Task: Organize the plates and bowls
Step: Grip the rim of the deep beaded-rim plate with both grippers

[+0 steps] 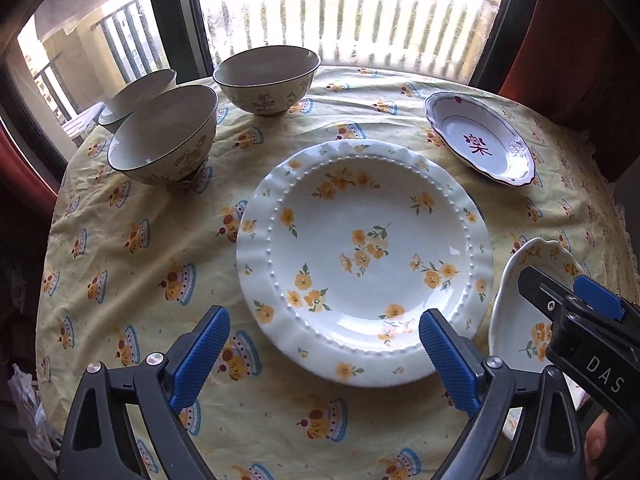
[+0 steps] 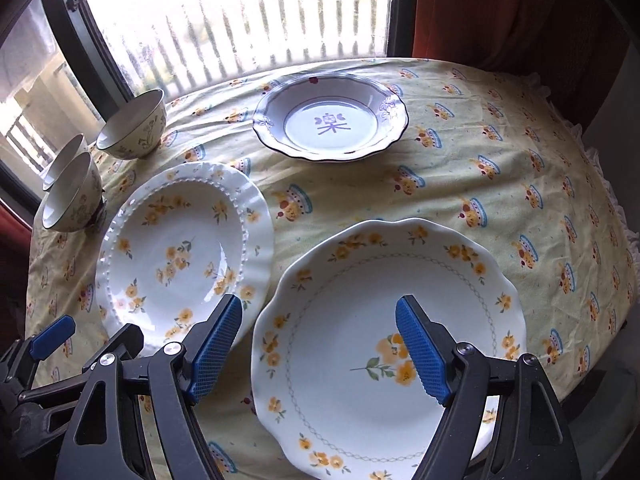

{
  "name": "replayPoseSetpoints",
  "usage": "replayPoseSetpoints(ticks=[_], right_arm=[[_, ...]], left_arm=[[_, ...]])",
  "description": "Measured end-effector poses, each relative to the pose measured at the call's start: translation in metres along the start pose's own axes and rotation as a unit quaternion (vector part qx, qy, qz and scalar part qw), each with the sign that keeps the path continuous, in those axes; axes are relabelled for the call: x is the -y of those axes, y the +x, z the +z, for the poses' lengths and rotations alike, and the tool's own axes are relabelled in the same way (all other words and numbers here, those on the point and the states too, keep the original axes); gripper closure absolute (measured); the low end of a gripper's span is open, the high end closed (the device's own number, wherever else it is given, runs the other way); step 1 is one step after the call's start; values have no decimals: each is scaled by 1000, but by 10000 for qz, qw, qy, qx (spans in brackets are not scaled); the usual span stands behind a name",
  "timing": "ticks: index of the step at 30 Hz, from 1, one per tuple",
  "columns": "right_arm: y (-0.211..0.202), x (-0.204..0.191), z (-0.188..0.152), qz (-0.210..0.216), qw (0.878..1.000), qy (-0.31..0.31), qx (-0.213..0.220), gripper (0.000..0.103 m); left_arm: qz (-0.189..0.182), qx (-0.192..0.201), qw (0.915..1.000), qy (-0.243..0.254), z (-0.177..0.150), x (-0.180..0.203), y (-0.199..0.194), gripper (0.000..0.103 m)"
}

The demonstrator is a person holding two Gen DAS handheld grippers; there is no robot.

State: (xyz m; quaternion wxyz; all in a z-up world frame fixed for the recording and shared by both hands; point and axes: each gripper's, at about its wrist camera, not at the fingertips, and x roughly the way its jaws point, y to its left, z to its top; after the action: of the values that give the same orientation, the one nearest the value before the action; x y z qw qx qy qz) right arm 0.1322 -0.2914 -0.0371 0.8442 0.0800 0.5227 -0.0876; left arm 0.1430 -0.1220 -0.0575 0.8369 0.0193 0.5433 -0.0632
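A round table under a yellow patterned cloth (image 1: 132, 264) holds the dishes. A white beaded plate with yellow flowers (image 1: 360, 264) (image 2: 176, 256) lies in the middle. A scalloped yellow-flower plate (image 2: 380, 344) (image 1: 524, 320) lies to its right. A white plate with a red character (image 1: 480, 140) (image 2: 332, 120) sits at the far right. Three cream bowls (image 1: 168, 136) (image 1: 268, 80) (image 1: 140, 92) stand at the far left. My left gripper (image 1: 324, 354) hovers open above the beaded plate's near rim, nothing between its fingers. My right gripper (image 2: 320, 346) (image 1: 568, 292) hovers open above the scalloped plate, holding nothing.
A window with a white railing (image 1: 340, 12) stands right behind the table. Red curtains (image 1: 568, 40) hang at the right. The table's edge curves away close on the left and right.
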Motion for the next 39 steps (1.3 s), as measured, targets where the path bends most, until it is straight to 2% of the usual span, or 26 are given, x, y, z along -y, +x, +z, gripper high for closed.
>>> replayPoseSetpoints(ticks=[4, 10, 21, 27, 34, 39], right_arm=[[8, -22, 13, 83, 9998, -194, 73, 21], [34, -40, 35, 354, 9992, -204, -2, 21], [90, -55, 63, 332, 9986, -322, -244, 21], [109, -58, 64, 488, 9973, -297, -453, 21], [106, -58, 62, 433, 9977, -281, -442, 27], [100, -65, 54, 610, 9965, -177, -545, 30]], left_arm=[[-98, -87, 9999, -95, 14, -10, 12, 6], [-11, -145, 9997, -171, 34, -11, 34, 6], [180, -382, 9981, -450, 54, -21, 80, 7], [170, -512, 9972, -523, 53, -26, 90, 10], [74, -551, 9972, -493, 47, -30, 89, 14], [207, -709, 9952, -646, 43, -44, 84, 14]])
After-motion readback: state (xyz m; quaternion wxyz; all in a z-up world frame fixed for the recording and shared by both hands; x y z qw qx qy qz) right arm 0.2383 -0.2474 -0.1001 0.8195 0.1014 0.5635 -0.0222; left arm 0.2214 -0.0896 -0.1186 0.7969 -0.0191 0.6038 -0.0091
